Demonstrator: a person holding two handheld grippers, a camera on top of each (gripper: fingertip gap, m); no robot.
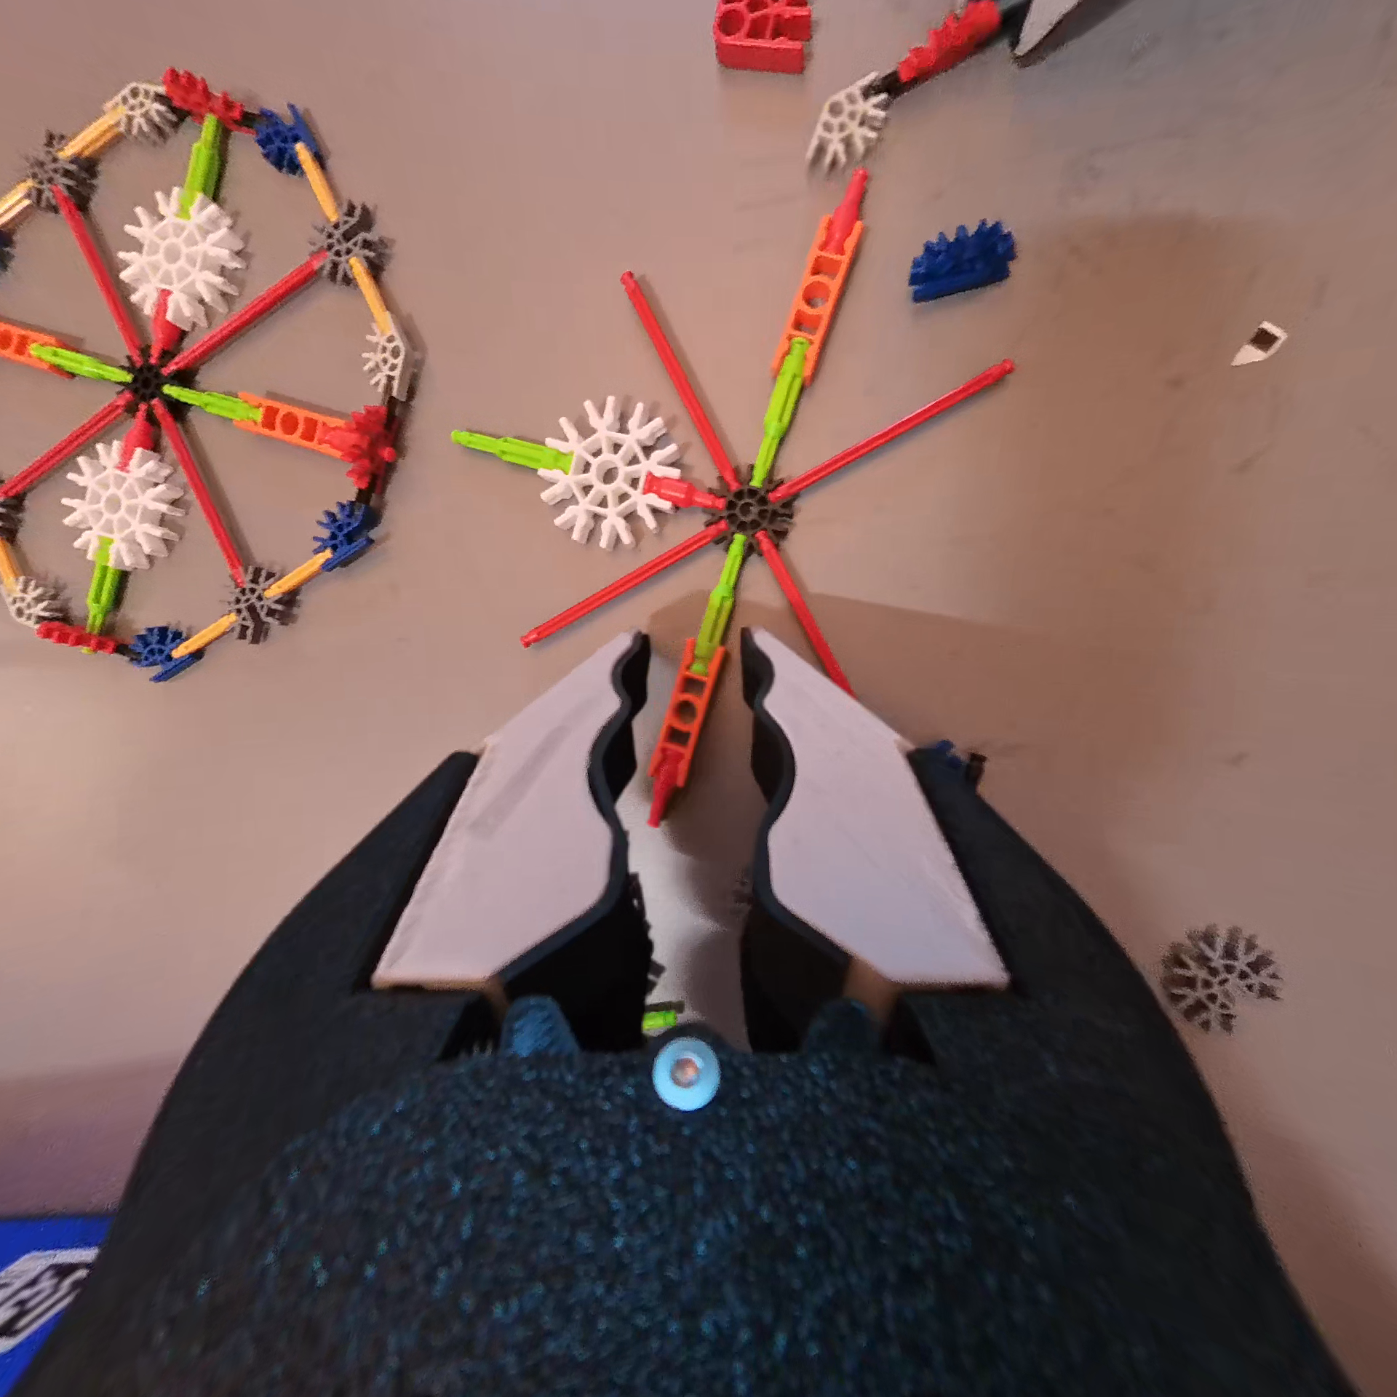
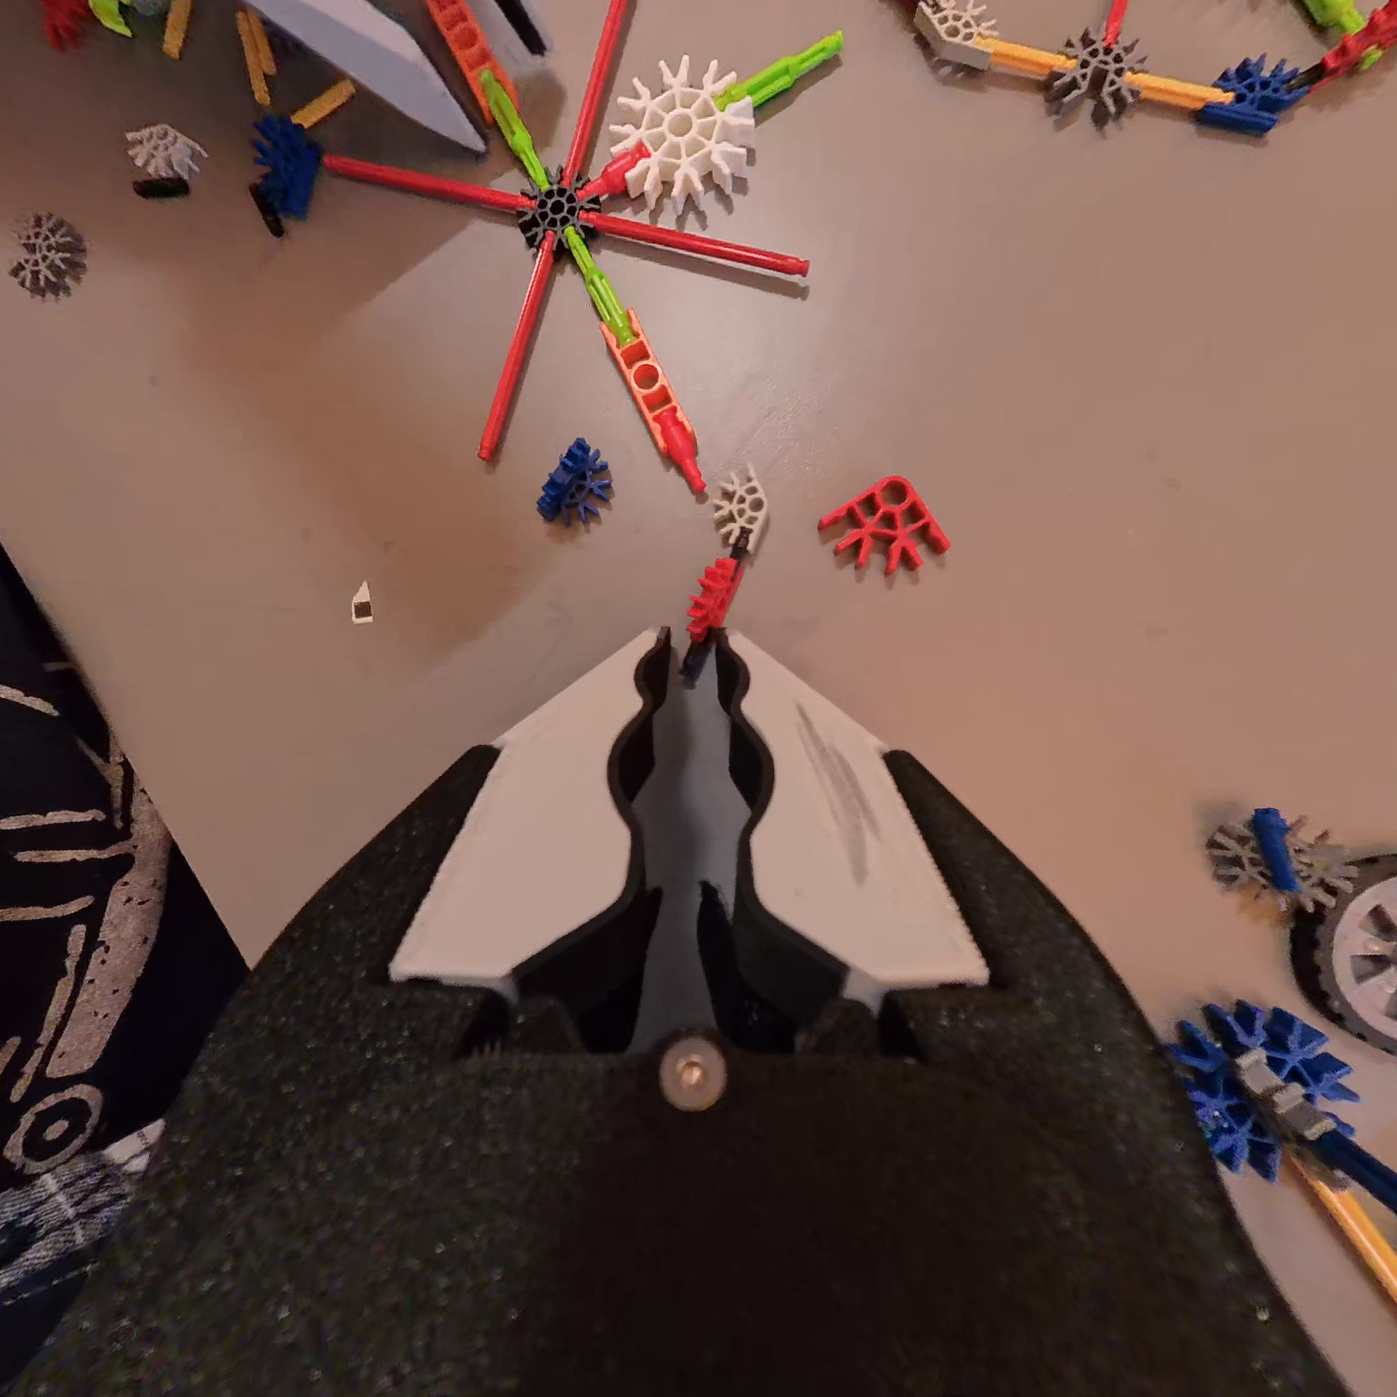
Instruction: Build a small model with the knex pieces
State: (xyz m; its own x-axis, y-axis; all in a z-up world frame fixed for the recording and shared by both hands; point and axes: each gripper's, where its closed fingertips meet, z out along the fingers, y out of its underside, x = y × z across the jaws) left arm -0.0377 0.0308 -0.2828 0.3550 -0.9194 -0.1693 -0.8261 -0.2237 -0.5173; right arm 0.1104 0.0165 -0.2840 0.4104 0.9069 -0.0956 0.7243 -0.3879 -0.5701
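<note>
One finished wheel (image 1: pixel 181 370), far left on table (image 1: pixel 1134 605); spoked hub (image 1: pixel 748 508) mid-table; left gripper (image 1: pixel 694 650) parted narrowly around its orange connector (image 1: pixel 684 718), contact unclear; right gripper (image 2: pixel 692 642) pinching small red-and-grey chain (image 2: pixel 718 582)

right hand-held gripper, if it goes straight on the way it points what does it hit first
The right hand-held gripper pinches a short dark rod carrying a red connector and grey connector. Ahead, that grey connector would probably meet the red tip of the orange piece first; depth is unclear.
</note>
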